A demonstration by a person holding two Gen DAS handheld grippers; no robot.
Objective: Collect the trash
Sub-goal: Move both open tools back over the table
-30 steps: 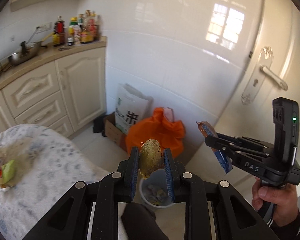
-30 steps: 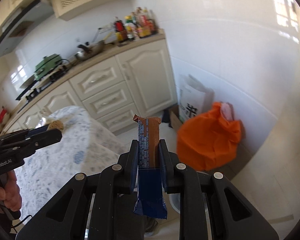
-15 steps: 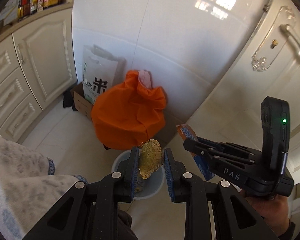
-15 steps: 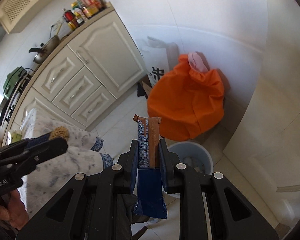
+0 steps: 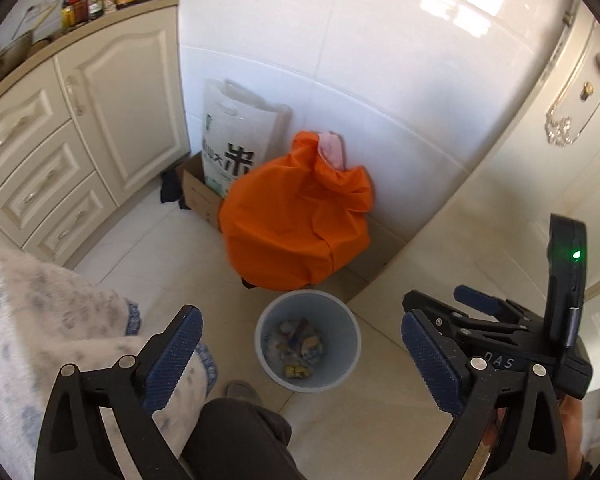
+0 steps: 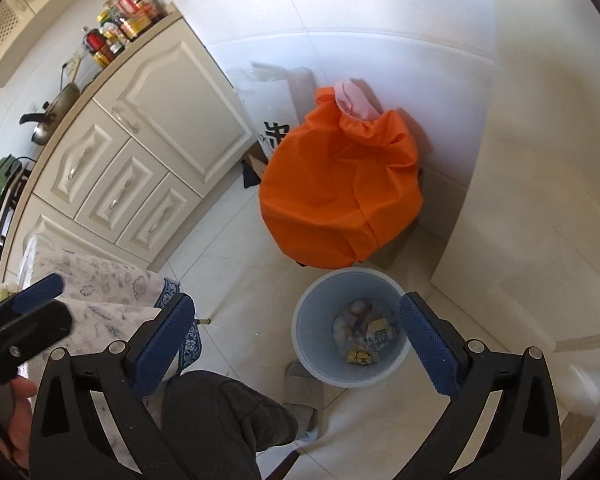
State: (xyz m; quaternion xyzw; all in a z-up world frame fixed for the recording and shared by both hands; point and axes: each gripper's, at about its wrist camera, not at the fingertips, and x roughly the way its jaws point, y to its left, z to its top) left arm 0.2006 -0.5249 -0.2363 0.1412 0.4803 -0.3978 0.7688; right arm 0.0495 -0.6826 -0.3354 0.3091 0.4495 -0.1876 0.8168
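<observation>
Blue ribbed pads of both tools — left tool [image 5: 302,354], right tool [image 6: 296,342] — just sprang wide, empty, over the round bin [image 5: 269,322].

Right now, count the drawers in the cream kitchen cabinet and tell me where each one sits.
3, stacked beside the cabinet door: top drawer, middle drawer under it, bottom drawer nearest the floor. More may be hidden beyond the frame's left edge.
</observation>
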